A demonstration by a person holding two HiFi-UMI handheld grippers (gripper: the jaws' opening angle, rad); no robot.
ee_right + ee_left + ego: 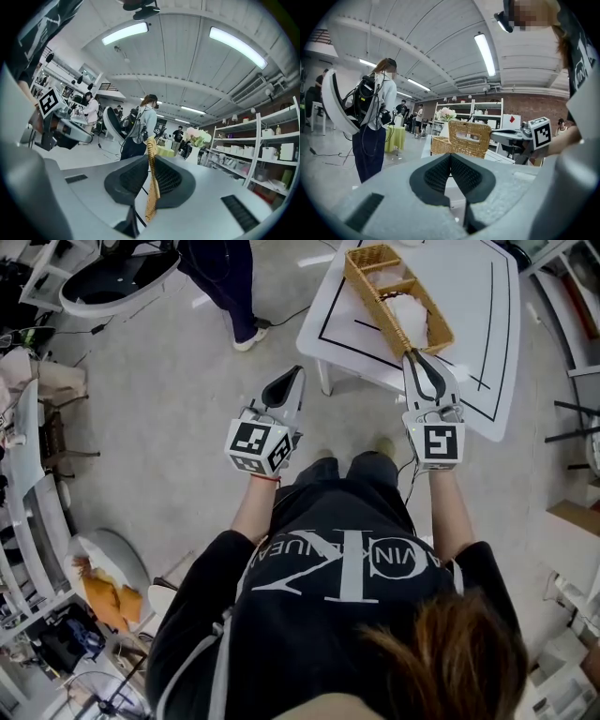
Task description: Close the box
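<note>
On the white table [478, 287] sits the open wicker box [373, 294], something white [407, 308] in its nearer compartment, its near wicker edge pinched between the right gripper's [421, 360] jaws, while the left gripper [290, 379] hangs closed and empty over the floor.

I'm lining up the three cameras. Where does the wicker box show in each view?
Head view: wicker box, top centre-right, on the white table.
Left gripper view: centre, beyond the left tongs.
Right gripper view: only one wicker edge, clamped in the right tongs.
Shared landmark: the standing person in dark trousers.
</note>
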